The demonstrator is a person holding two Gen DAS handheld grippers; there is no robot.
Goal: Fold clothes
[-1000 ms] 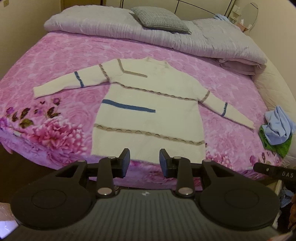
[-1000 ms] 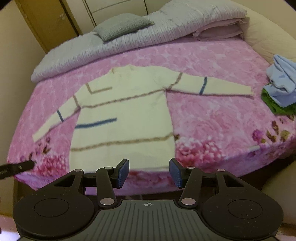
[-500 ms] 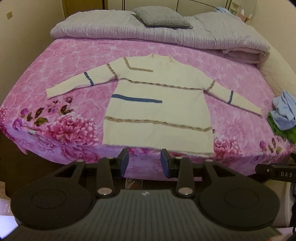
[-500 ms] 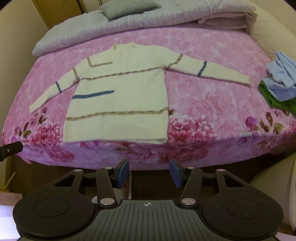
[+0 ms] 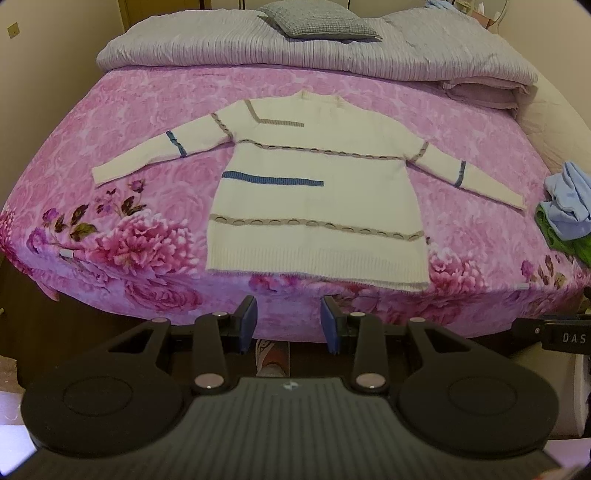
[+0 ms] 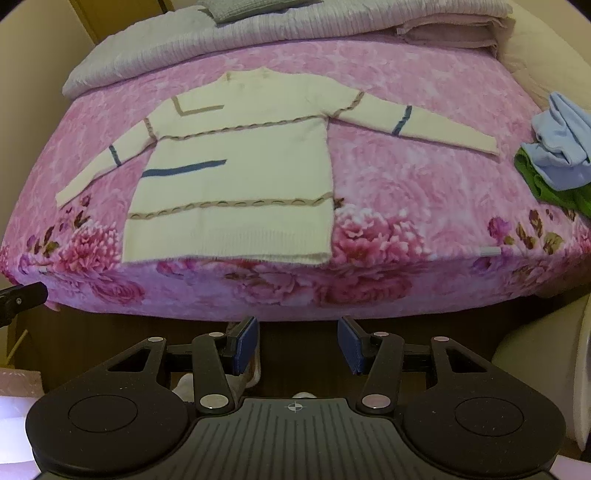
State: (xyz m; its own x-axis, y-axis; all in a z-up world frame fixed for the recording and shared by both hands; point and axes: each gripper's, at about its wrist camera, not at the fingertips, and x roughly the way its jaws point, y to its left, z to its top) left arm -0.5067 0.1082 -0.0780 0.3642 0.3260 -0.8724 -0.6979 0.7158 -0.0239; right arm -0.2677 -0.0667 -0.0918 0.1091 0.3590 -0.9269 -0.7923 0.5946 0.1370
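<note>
A cream sweater [image 5: 314,206] with tan and blue stripes lies flat on the pink floral bed [image 5: 110,229], both sleeves spread out, its hem near the bed's front edge. The right wrist view shows the same sweater [image 6: 240,166] left of centre. My left gripper [image 5: 289,325] is open and empty, held off the bed below the hem. In front of the bed's near side, my right gripper [image 6: 299,345] also stands open with nothing between its fingers.
A heap of light blue [image 6: 561,144] and green [image 6: 550,188] clothes lies at the bed's right edge. A folded grey quilt [image 5: 258,48] with a grey pillow [image 5: 317,22] runs along the far side. A shoe [image 5: 273,354] shows on the floor below.
Both grippers have pulled back and away from the bed, so the sweater's hem now lies well ahead of the fingertips. The sweater has not moved. Both stay open.
</note>
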